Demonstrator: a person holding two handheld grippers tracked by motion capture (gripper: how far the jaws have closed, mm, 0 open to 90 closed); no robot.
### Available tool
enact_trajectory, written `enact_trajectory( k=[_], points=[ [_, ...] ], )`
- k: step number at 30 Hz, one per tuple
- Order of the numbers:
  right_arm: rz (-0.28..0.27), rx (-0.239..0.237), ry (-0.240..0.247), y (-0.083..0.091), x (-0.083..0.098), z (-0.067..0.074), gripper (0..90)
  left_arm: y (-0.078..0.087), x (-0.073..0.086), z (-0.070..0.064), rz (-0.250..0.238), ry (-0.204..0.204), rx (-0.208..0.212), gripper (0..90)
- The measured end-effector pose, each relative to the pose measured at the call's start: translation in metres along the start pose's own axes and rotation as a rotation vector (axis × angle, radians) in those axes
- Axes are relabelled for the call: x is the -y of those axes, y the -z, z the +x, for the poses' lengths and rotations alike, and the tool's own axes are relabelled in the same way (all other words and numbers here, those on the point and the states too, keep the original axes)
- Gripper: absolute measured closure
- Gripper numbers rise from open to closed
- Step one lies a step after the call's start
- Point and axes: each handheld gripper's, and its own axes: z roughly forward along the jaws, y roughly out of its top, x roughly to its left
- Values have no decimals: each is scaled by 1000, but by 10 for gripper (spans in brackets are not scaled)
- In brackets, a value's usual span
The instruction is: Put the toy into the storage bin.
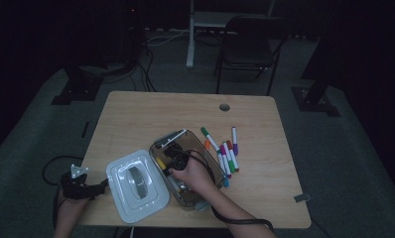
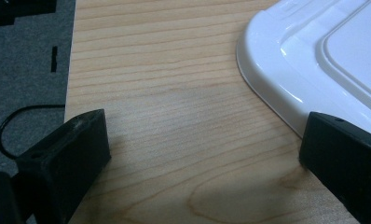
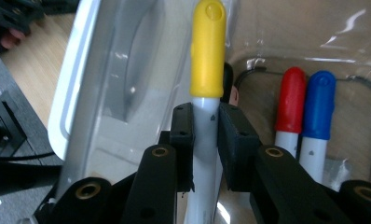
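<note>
A clear plastic box [image 1: 199,141] stands at the table's front middle, and my right gripper [image 1: 173,161] reaches into its left side. The jaws of my right gripper [image 3: 206,135] are shut on the white barrel of a yellow-capped marker [image 3: 208,51], which points away from the camera. A red-capped marker [image 3: 291,105] and a blue-capped marker [image 3: 319,107] lie side by side on the box floor to its right. The box's white lid [image 1: 136,184] lies flat just left of the box. My left gripper [image 1: 103,187] rests at the table's front left; its jaws [image 2: 204,140] are open over bare wood, the right one beside the lid's rim [image 2: 277,88].
Several loose markers [image 1: 228,151] of different colours lie on the table right of the box. A cable hole [image 1: 224,107] sits near the far edge. A folding chair [image 1: 247,47] and stand bases are on the carpet beyond the table.
</note>
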Motion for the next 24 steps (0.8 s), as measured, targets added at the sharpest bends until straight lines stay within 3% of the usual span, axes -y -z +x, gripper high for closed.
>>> enact_trajectory(
  k=[5, 12, 17, 24],
  points=[
    [61, 22, 8, -10, 0, 1, 768, 0, 0, 0, 0, 0, 1, 22],
    [82, 27, 8, -14, 3, 0, 759, 0, 0, 0, 1, -1, 0, 22],
    [139, 35, 24, -21, 5, -3, 724, 0, 0, 0, 1, -1, 0, 22],
    [129, 35, 25, -17, 8, -8, 692, 0, 0, 0, 1, -1, 0, 22]
  ],
)
